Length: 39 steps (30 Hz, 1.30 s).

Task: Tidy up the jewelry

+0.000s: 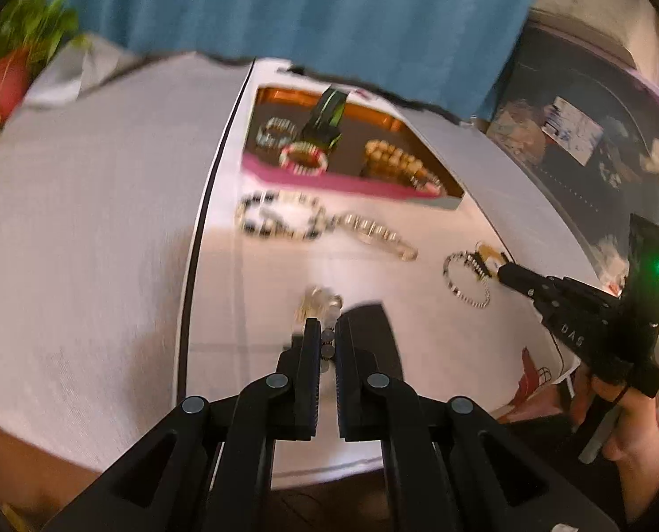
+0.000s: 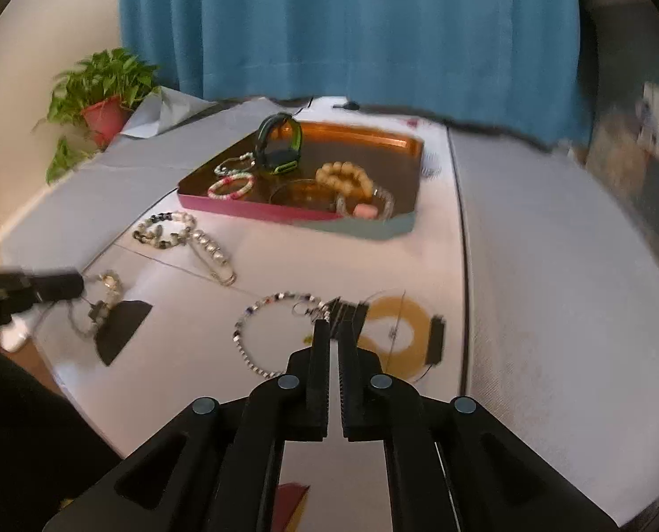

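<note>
I have both claws pinched shut on jewelry so I can lift it to the tray (image 2: pixel 407 144) at the far side: the left claw (image 1: pixel 328 346) on a pale bead bracelet (image 1: pixel 318 303), the right claw (image 2: pixel 334 339) on the beaded chain bracelet (image 2: pixel 258 332) on the near surface (image 2: pixel 196 275).

"DAS" on right gripper (image 1: pixel 504 271)

Soft, even daylight lit both fisheye views, with dark vignetting and bowed lines at the corners. Motion blur smeared the plant (image 1: pixel 17 66) at upper left of the left view and the right edge of the right view.
</note>
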### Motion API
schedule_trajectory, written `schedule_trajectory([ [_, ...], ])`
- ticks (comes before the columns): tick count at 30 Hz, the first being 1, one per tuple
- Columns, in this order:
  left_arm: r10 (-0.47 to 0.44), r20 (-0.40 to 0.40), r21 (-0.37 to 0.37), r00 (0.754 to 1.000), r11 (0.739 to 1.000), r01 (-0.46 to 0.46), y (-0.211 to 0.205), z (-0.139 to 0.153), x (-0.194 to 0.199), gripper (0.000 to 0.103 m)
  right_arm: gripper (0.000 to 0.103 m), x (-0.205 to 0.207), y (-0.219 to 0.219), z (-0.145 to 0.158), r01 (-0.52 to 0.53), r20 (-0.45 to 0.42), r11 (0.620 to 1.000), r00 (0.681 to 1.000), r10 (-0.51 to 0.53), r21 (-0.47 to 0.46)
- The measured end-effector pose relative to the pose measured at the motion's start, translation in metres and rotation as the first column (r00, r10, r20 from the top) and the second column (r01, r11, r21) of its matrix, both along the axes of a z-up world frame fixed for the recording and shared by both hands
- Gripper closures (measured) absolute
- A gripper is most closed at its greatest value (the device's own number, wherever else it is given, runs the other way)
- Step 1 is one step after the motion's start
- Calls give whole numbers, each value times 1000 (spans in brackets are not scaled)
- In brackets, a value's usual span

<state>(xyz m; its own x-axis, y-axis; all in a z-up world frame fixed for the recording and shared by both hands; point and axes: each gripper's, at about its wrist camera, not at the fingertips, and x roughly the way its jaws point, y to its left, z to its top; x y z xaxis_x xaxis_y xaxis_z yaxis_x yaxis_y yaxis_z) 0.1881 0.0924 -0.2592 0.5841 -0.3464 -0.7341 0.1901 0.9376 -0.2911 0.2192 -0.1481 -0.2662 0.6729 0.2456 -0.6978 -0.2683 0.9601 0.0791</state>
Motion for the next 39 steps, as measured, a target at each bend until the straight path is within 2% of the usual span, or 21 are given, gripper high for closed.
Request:
schedule_trajectory([
  [3,16,-1,10,1000,1000,-16,5,-4,-3,99,97,4,1,-6,23,-8,999,1000,-23,-32],
  [5,21,10,1,1000,1000,-21,9,-1,-1,99,97,10,4,-8,-4,-29,1000,1000,4,6],
  [7,27,12,2,1000,1000,-27,12,-2,3,99,94,15,11,-7,-20,-22,1000,1000,20,-10],
  [8,28,9,1,1000,1000,-28,12,-3,5,99,89,17,14,-7,-28,-21,999,999,27,-21],
  [10,25,-5,0,1000,1000,-25,12,-7,9,99,71,23,19,-10,-42,-39,998,998,41,-35],
  [11,21,-10,2,1000,1000,-21,11,-8,11,99,58,26,21,-13,-47,-54,998,998,45,-36],
  [12,14,-19,7,1000,1000,-14,11,-11,13,98,50,27,22,-13,-56,-56,998,997,55,-30],
  [13,5,-15,16,1000,1000,-5,10,-12,12,98,50,28,23,-13,-61,-55,998,997,59,-33],
  [16,-29,1,65,1000,997,29,4,-11,9,95,52,28,26,-14,-75,-58,996,996,72,-58],
  [17,-36,6,74,999,997,36,4,-11,9,95,73,28,24,-13,-65,-61,996,996,62,-56],
  [18,-46,13,84,999,995,44,3,-11,9,94,100,30,21,-13,-50,-59,997,997,46,-64],
  [21,-65,32,108,997,992,61,0,-11,15,93,100,38,10,-12,-51,-99,999,994,50,-4],
  [23,-71,30,139,997,988,67,-4,-11,20,93,100,38,14,-12,-64,-93,997,994,60,-34],
  [24,-78,27,152,997,986,73,-6,-10,22,98,100,37,18,-12,-70,-81,996,995,65,-59],
  [25,-82,22,159,996,984,78,-8,-10,24,98,100,36,21,-12,-76,-75,996,995,72,-55],
  [27,-80,8,137,997,987,78,-7,-9,28,99,100,37,21,-9,-73,-71,997,995,73,5],
  [29,-82,-5,112,997,990,82,-8,-8,30,99,100,34,24,-1,-77,-44,997,996,77,8],
  [35,-65,58,91,996,994,59,-18,20,24,99,100,17,27,29,-77,12,996,997,77,36],
  [39,-63,98,80,993,995,55,-28,44,15,99,100,2,24,52,-69,34,992,997,66,104],
])
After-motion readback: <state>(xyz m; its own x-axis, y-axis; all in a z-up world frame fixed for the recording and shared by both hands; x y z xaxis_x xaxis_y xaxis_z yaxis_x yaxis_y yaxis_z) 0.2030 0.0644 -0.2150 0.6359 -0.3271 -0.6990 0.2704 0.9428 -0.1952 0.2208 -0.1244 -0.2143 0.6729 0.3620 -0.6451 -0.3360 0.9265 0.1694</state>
